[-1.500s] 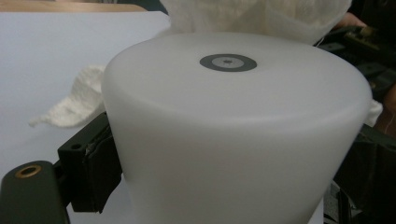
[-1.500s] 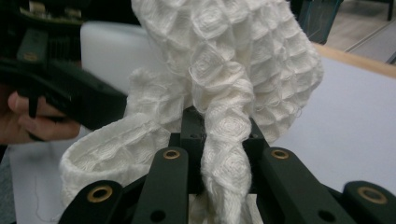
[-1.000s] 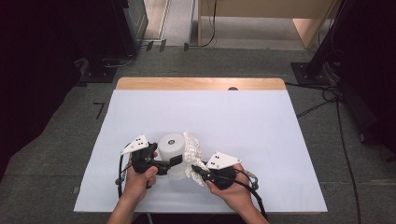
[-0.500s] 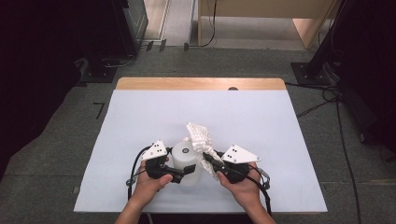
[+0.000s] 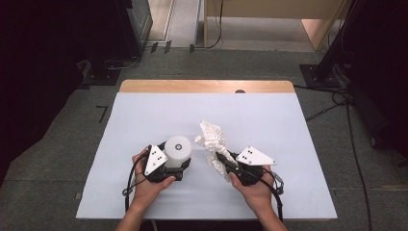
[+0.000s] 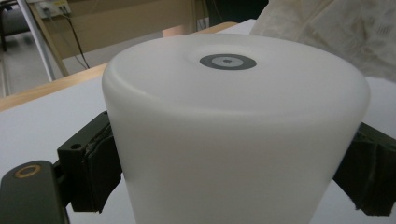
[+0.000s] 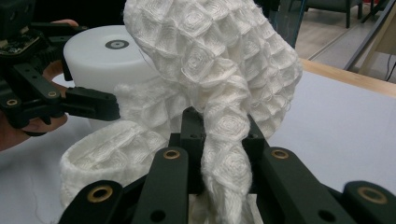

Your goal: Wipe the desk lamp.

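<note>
— White table cover [image 5: 144,120], and near its front edge stands the white cylinder [image 5: 177,150]; the left gripper [image 5: 179,166] is clamped on its sides.

— And the waffle-knit cloth [image 5: 213,142]?

— Just right of the cylinder, pinched tight in the right gripper [image 5: 219,157], bunched and lifted.

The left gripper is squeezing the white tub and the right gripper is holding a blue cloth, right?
Not quite: the cloth is white, not blue, as the right gripper view shows. The rest holds: the left gripper squeezes the white tub, and the right gripper holds the cloth.
</note>
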`<action>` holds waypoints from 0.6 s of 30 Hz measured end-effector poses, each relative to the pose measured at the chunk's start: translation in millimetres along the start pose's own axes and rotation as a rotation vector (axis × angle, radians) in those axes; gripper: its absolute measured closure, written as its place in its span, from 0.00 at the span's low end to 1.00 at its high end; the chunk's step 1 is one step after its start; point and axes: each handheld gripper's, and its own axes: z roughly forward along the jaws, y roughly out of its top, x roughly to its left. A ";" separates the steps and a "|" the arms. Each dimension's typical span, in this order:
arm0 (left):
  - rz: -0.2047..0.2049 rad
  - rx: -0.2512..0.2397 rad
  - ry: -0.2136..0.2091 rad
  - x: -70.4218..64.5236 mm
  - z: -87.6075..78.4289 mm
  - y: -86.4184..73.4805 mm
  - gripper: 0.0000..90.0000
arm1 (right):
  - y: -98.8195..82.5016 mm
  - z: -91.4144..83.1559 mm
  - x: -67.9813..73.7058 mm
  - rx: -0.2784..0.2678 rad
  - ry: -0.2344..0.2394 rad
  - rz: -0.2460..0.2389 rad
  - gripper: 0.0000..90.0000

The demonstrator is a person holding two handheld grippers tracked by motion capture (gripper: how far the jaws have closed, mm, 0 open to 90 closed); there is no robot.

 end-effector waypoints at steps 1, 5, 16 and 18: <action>-0.004 0.002 0.000 0.3 0.6 -1.8 0.09 | -0.1 0.0 -0.4 -0.001 0.000 0.000 0.87; -0.028 0.005 -0.009 5.0 -0.4 -8.7 0.09 | -0.2 -1.0 -1.7 -0.002 -0.005 0.001 0.87; -0.120 0.049 0.015 9.5 -5.5 -14.9 0.06 | -0.3 -1.8 -3.9 -0.004 -0.010 0.004 0.87; -0.141 0.061 0.049 5.1 -4.7 -17.0 0.06 | -0.4 -1.7 -4.8 -0.002 -0.012 0.005 0.87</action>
